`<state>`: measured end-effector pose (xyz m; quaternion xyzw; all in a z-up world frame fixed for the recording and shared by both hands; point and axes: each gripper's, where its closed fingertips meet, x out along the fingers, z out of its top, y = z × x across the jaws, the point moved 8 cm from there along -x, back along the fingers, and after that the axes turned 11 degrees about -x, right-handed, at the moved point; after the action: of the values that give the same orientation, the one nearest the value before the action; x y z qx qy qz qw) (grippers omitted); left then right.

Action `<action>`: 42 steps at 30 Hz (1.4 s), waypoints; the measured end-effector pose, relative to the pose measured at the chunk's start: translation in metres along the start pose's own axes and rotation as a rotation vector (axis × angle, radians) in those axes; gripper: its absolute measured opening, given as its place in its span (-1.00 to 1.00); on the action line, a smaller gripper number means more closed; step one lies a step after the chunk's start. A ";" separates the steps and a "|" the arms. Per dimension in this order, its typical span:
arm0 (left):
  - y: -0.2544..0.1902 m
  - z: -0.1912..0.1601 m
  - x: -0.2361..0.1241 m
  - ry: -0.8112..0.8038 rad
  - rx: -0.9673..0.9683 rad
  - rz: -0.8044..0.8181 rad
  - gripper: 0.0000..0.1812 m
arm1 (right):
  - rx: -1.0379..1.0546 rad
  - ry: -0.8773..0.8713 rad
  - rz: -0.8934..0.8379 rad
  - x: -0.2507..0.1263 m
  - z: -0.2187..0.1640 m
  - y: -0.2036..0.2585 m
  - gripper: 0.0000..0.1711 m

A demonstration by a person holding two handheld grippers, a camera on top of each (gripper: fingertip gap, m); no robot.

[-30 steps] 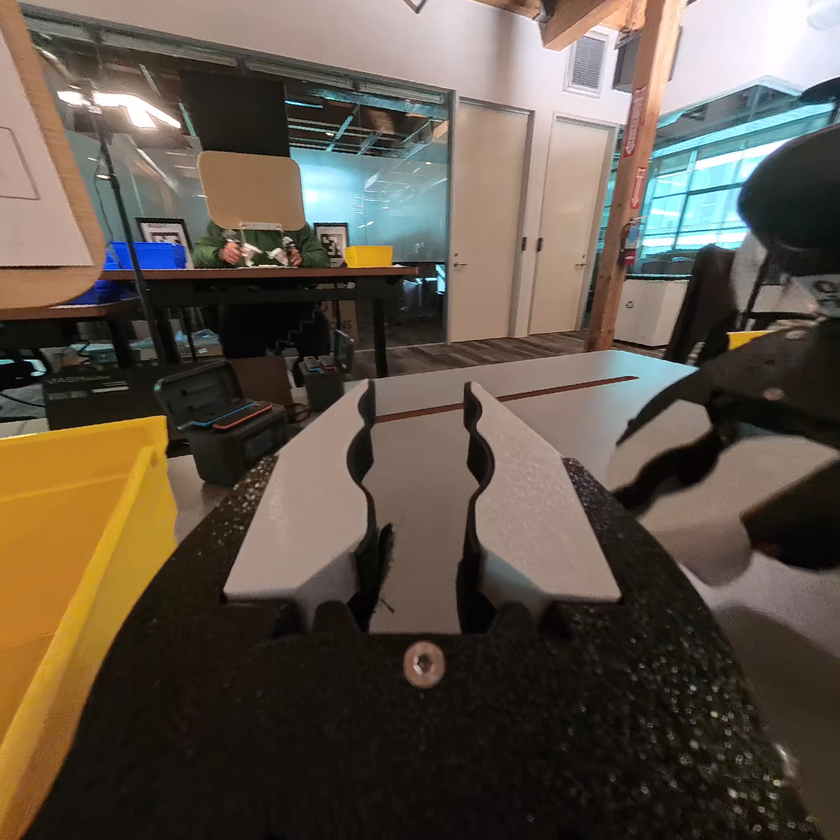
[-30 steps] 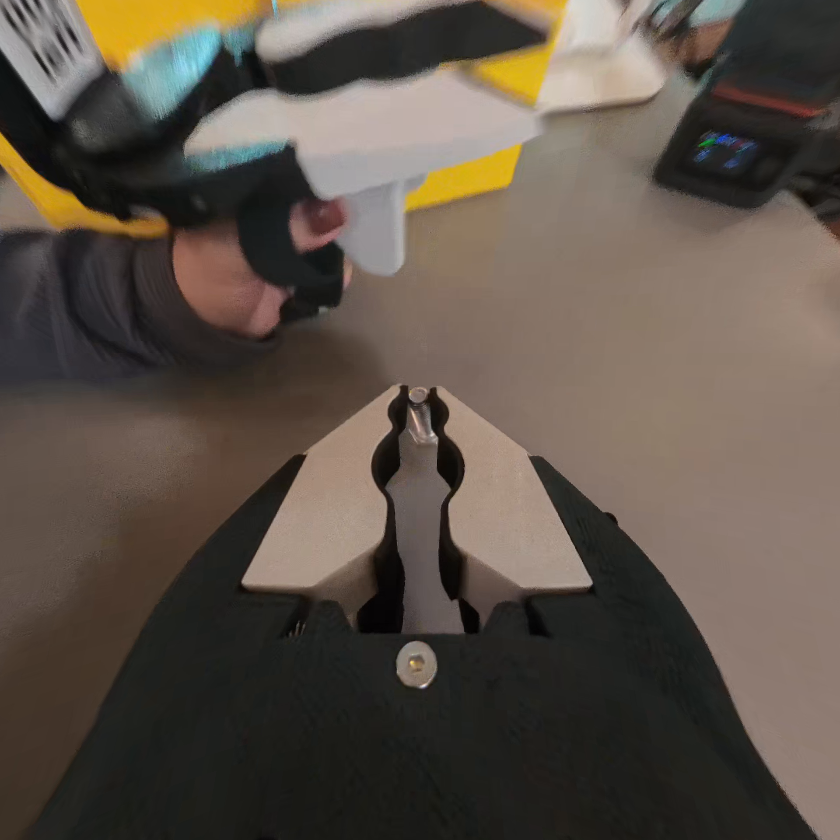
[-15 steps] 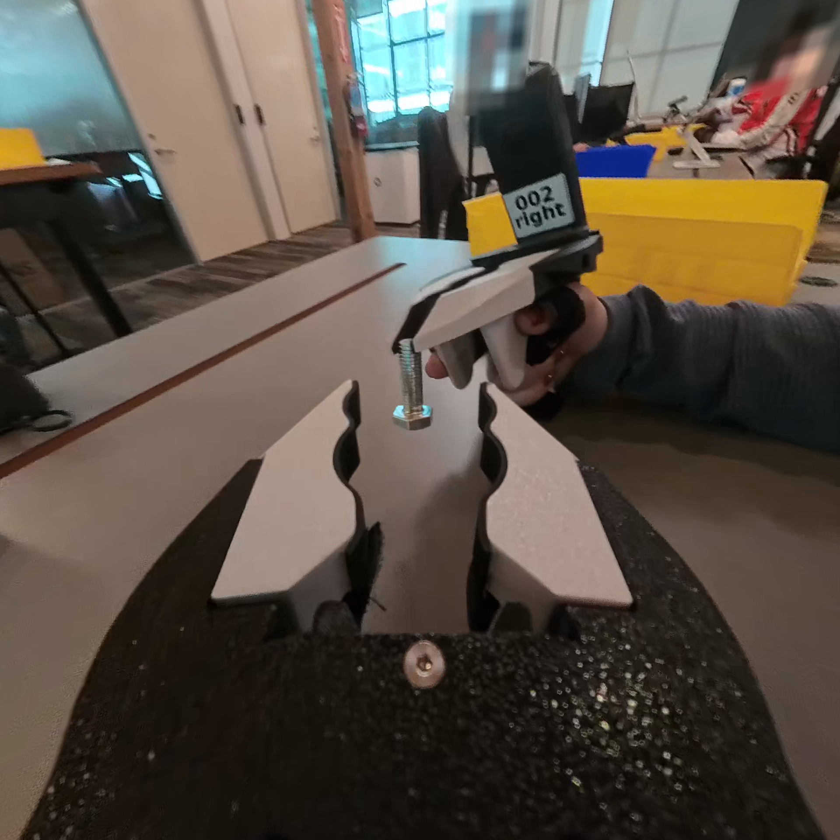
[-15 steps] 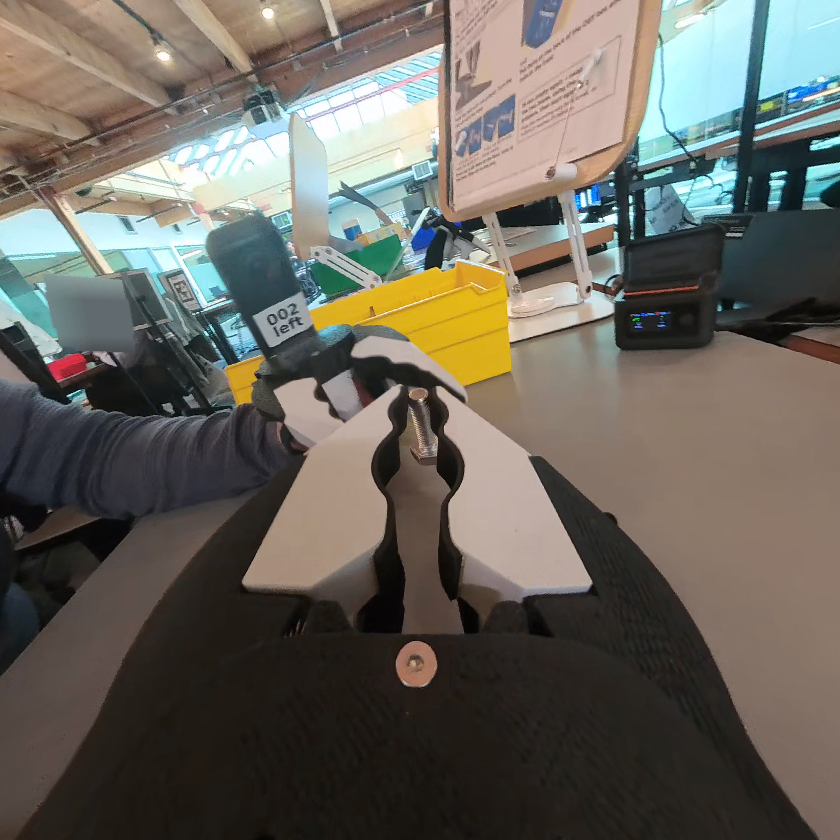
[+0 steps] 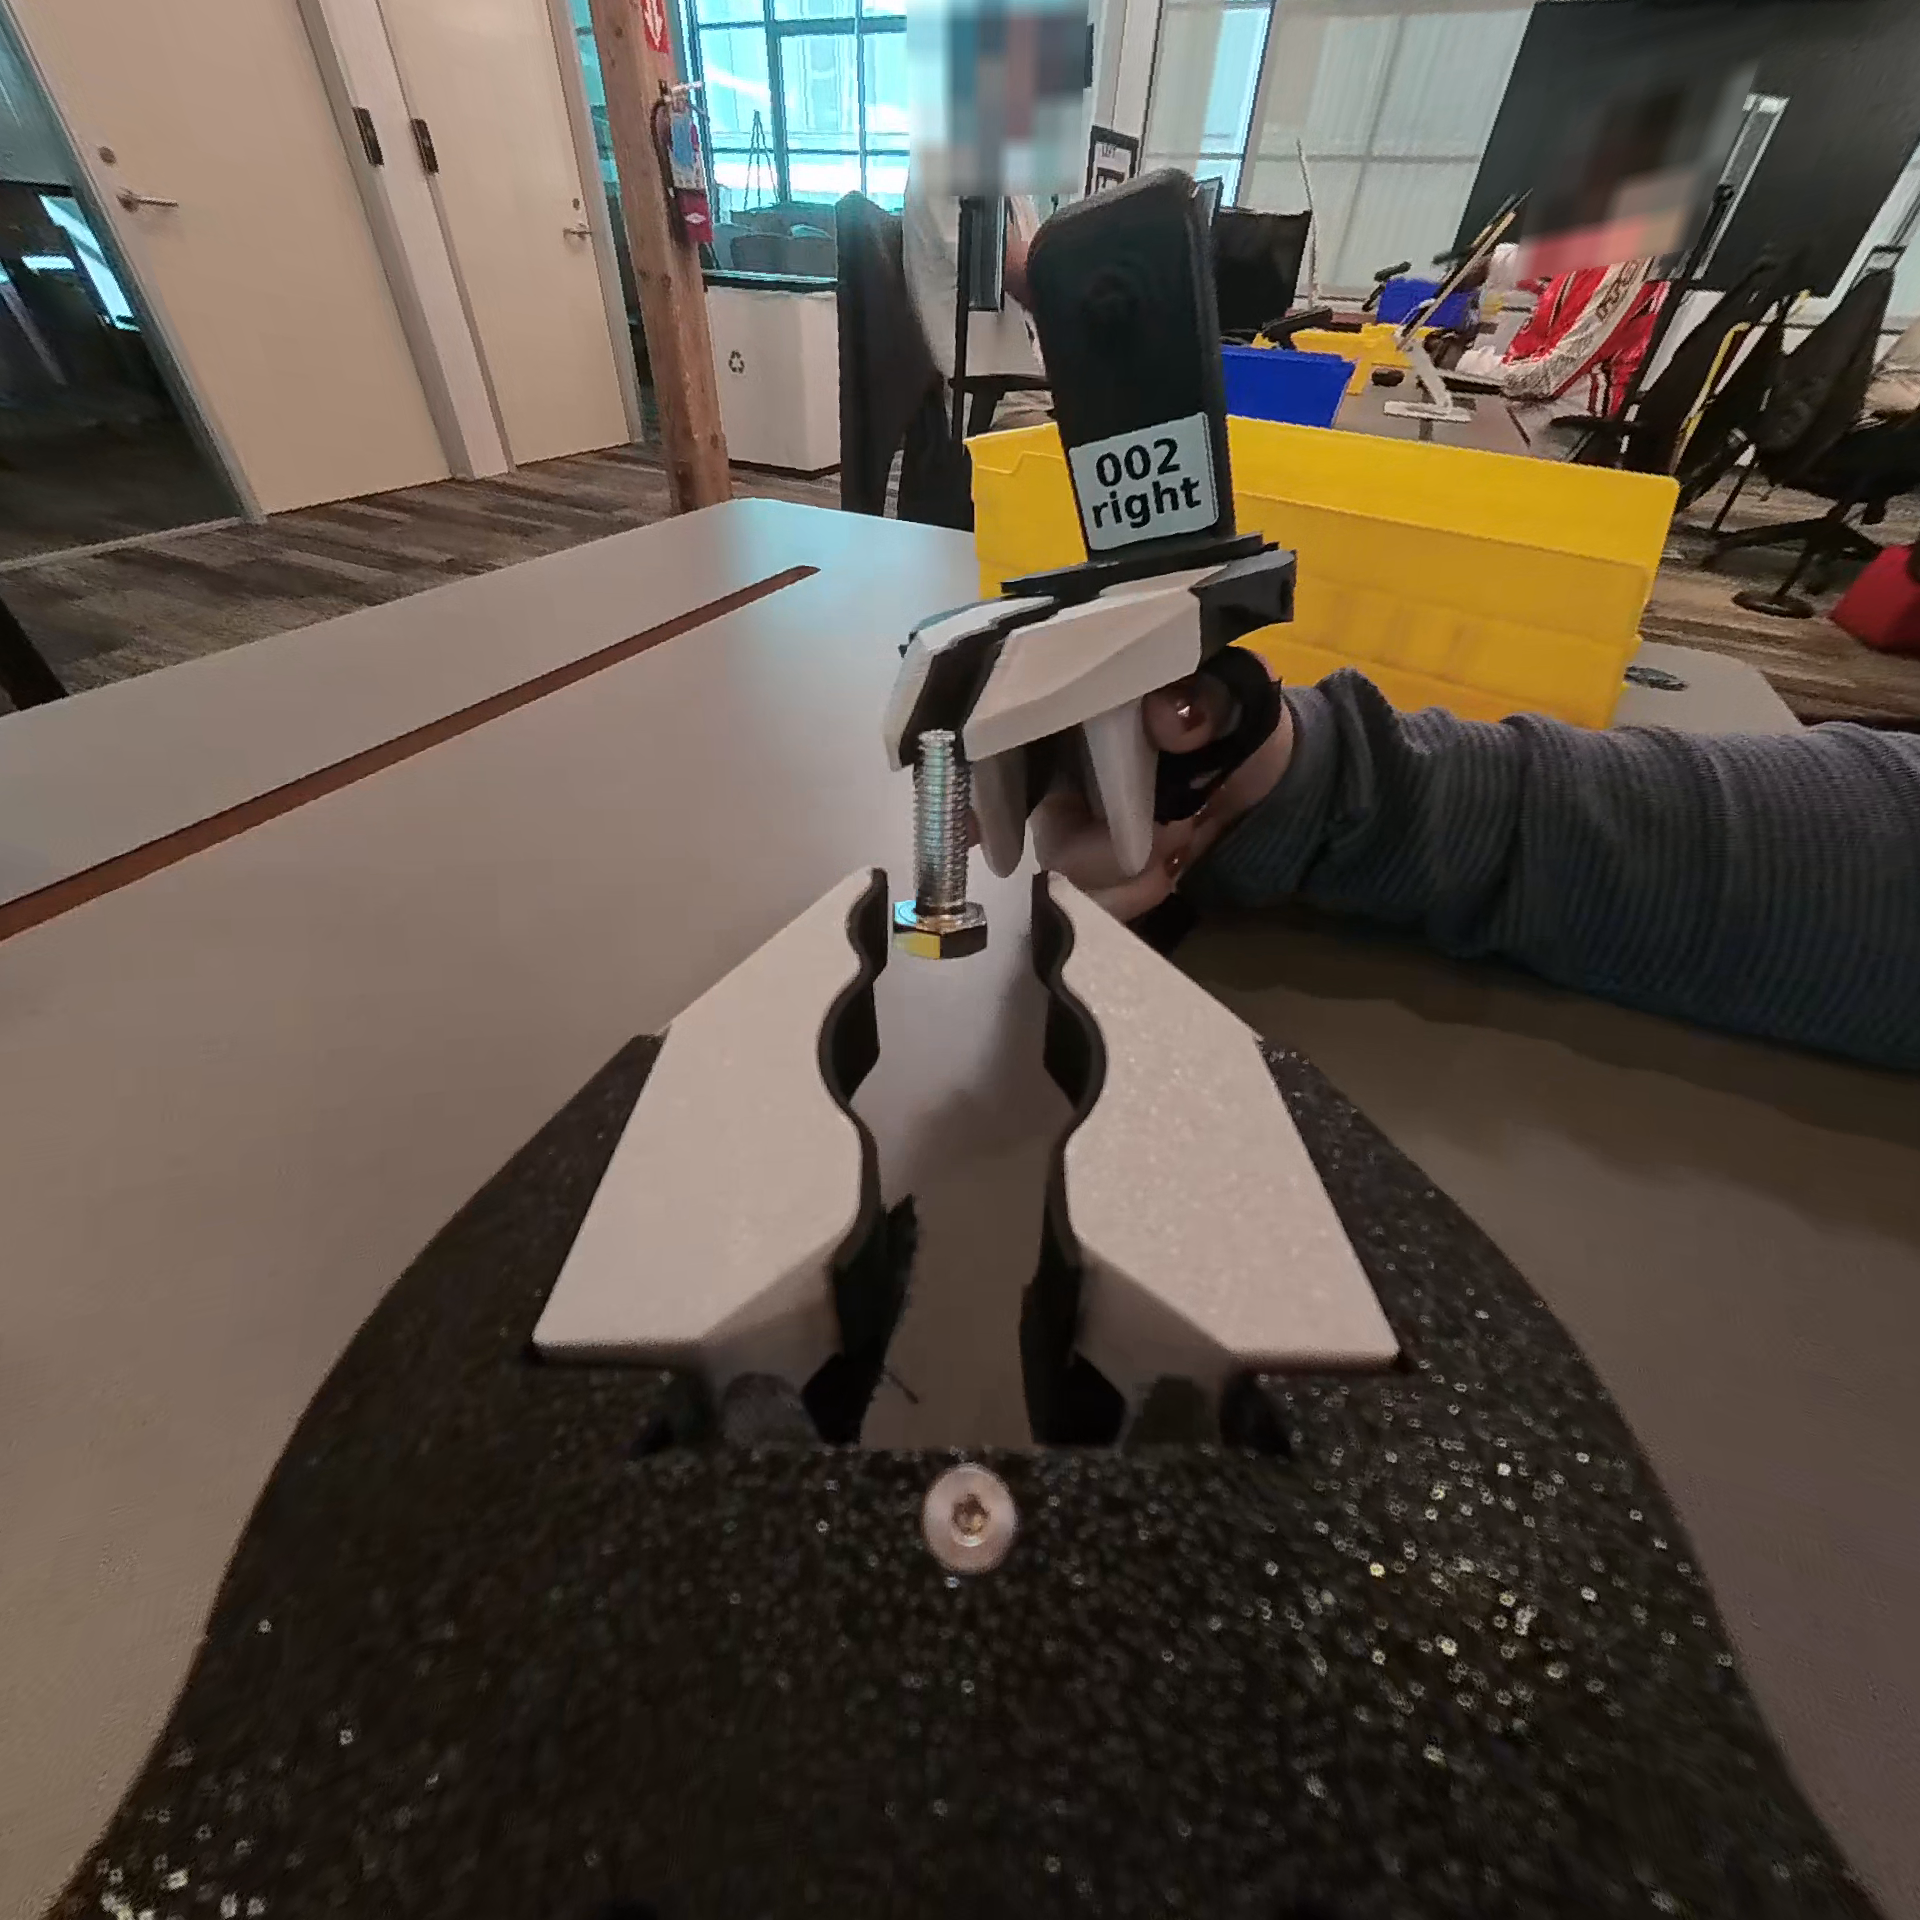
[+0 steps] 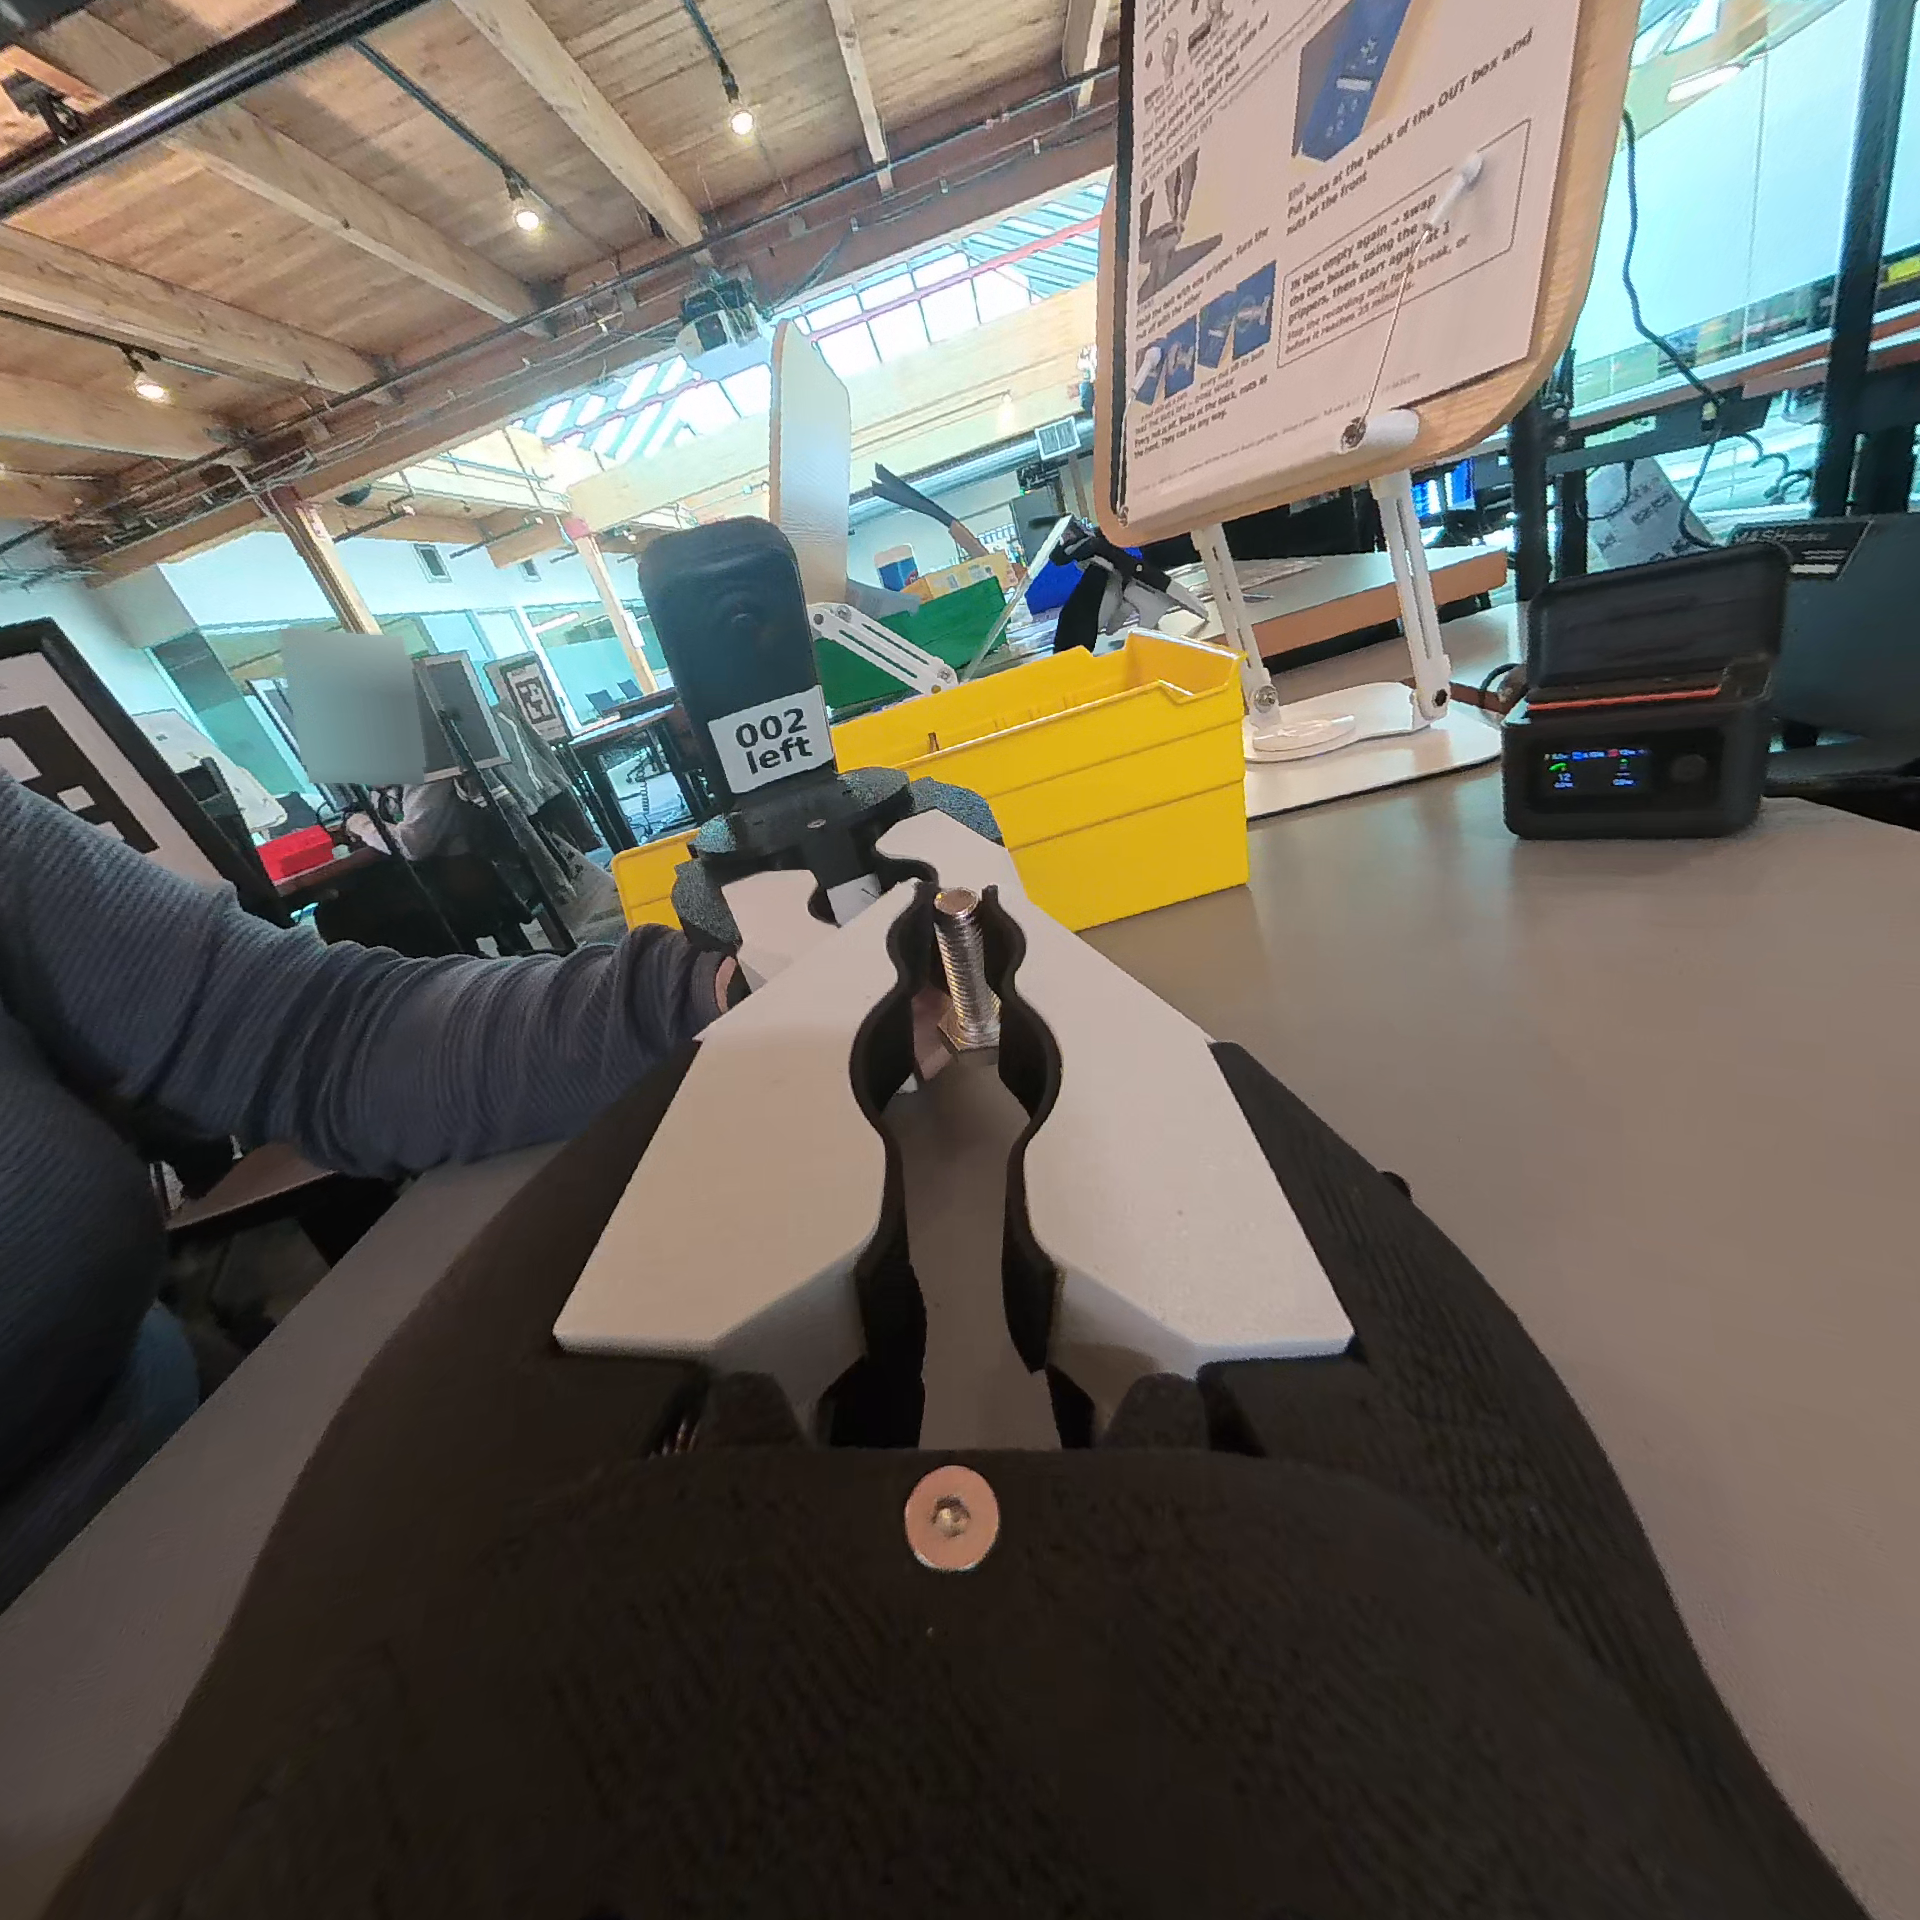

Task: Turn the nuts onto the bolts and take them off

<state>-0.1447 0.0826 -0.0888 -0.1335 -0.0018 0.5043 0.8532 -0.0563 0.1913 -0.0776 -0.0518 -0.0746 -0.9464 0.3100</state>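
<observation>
One threaded silver steel bolt | right gripper jaws pinched its shank | left gripper jaws spread | rigid, slick; best gripped by the hex head.

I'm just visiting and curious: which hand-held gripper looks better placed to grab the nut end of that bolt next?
Probably the left hand-held gripper: open, empty, its fingers either side of the hex end. The right hand-held gripper already grips the bolt.

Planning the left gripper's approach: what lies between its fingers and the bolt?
Nothing: in the left wrist view only bare table separates the open left gripper from the bolt.
</observation>
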 end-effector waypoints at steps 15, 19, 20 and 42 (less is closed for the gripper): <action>0.009 0.003 -0.004 -0.057 -0.031 0.116 -0.83 | -0.038 -0.078 -0.126 -0.004 0.003 -0.004 -0.62; 0.019 0.009 -0.015 -0.177 -0.089 0.178 -0.83 | -0.131 -0.076 -0.318 -0.013 0.005 0.003 -0.51; 0.019 0.009 -0.016 -0.188 -0.084 0.184 -0.82 | -0.157 -0.049 -0.361 -0.014 0.004 0.008 -0.51; 0.010 0.009 -0.015 -0.208 0.033 0.180 -0.82 | -0.312 0.839 -0.227 0.019 -0.059 0.073 -0.52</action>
<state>-0.1621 0.0759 -0.0801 -0.0659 -0.0701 0.5898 0.8018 -0.0311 0.1117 -0.1246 0.2982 0.1957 -0.9134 0.1963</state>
